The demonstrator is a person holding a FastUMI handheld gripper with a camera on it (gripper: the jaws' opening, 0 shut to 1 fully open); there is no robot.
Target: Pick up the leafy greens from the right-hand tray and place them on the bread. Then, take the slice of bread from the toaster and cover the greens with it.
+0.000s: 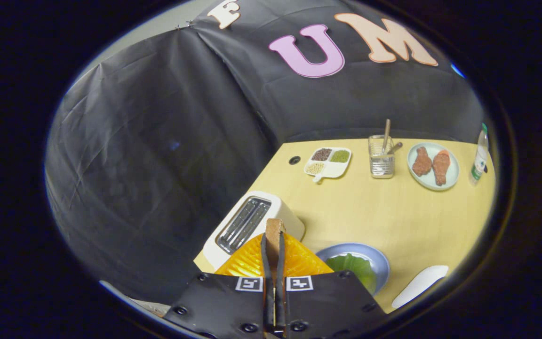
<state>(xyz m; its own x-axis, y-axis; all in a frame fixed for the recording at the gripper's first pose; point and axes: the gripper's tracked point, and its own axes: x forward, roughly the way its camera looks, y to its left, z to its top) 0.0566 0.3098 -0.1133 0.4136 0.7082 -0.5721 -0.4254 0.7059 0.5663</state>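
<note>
Claw (274, 245) pinching a slice of bread (274, 230) edge-on, both fingers (266, 263) pressed flat on its faces, brown crust poking out past the tips. Landmark: the white toaster (252, 226) on the pale wood surface (384, 212). Bread is held above the toaster's near right corner, clear of the slots, which look empty. Just under the claw, touching the toaster's near side, sits an orange ridged item (294, 261), partly hidden by the claw body, can't tell what it is. Right of the toaster, beside the orange item, a blue plate (374, 259) holds the leafy greens (353, 266); bread under them can't be made out. Further right of that, a white tray (419, 285). Well beyond the toaster: a divided white dish (328, 162) with grains, then a glass (381, 157) with sticks in it, a plate of fried drumsticks (433, 165), and a bottle (479, 155) at the far right.
</note>
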